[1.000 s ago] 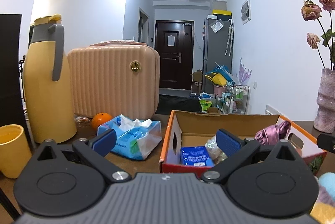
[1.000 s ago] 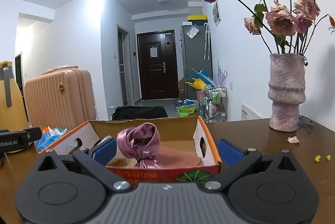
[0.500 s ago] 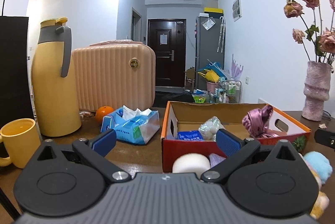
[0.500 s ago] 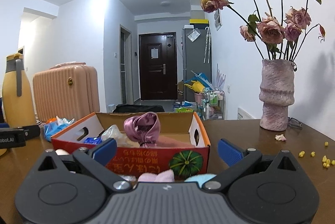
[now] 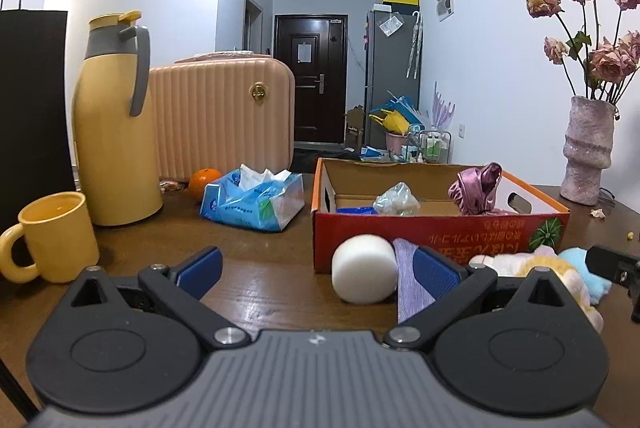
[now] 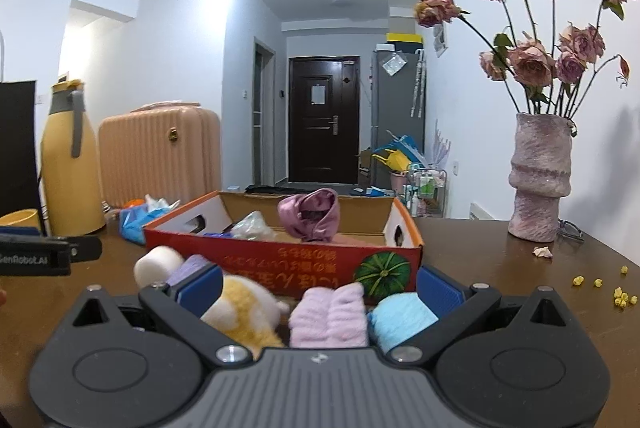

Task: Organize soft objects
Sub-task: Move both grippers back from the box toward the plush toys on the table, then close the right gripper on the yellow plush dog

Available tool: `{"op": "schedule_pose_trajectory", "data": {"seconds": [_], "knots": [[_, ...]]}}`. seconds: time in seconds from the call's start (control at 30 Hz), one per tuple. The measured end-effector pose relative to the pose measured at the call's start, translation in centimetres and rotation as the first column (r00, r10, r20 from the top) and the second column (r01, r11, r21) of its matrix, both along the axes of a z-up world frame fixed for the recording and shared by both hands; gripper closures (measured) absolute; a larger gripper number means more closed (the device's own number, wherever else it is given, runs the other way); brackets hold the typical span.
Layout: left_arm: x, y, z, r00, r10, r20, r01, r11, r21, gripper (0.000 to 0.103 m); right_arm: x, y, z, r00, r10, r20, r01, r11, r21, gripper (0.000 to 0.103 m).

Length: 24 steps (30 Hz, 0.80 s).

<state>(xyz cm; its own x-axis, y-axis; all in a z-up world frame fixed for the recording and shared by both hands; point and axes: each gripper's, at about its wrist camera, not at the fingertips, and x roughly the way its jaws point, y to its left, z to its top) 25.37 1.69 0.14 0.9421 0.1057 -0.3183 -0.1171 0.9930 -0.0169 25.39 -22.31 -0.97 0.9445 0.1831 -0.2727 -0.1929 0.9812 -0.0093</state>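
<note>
Only the left wrist view shows the yellow mug point(image 5: 60, 234), while only the right wrist view shows the pink folded cloth point(image 6: 329, 316) between the yellow plush point(image 6: 244, 308) and the blue plush point(image 6: 400, 316). These lie on the tabletop point(image 5: 260, 280) against the box point(image 6: 320, 260) front, beside the white sponge point(image 5: 363, 268). Bare wood lies left of the sponge. Both the left claw point(image 5: 316, 268) and right claw point(image 6: 320, 288) gape, released. Both have pulled back and dropped since a second ago, bringing the soft things into view.
</note>
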Motion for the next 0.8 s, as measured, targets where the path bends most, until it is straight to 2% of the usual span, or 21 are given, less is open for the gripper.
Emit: {"op": "schedule_pose_trajectory", "data": {"seconds": [0.3,0.5,0.67,0.8], "knots": [[-1.9,1.1,-0.3,1.0,0.017,-0.021,-0.017,1.0,-0.012,0.0,-1.0,2.5,-1.1,0.997,0.058,-0.058,-0.062,0.995,-0.074,0.0],[-1.9,2.1,-0.5,0.999,0.027,-0.041,-0.028,0.999,-0.042,0.0,1.0,3.6,-2.2,0.983,0.075,-0.168,-0.087,0.994,-0.066,0.0],[-1.7,2.2,-0.6,0.998,0.025,-0.056,-0.028,0.998,-0.048,0.0,2.6,4.9,-2.7,0.978,0.053,-0.201,-0.072,0.993,-0.089,0.0],[-1.6,2.3,-0.7,0.998,0.02,-0.067,-0.023,0.998,-0.054,0.0,3.5,5.2,-2.9,0.976,0.037,-0.215,-0.059,0.994,-0.095,0.008]]}}
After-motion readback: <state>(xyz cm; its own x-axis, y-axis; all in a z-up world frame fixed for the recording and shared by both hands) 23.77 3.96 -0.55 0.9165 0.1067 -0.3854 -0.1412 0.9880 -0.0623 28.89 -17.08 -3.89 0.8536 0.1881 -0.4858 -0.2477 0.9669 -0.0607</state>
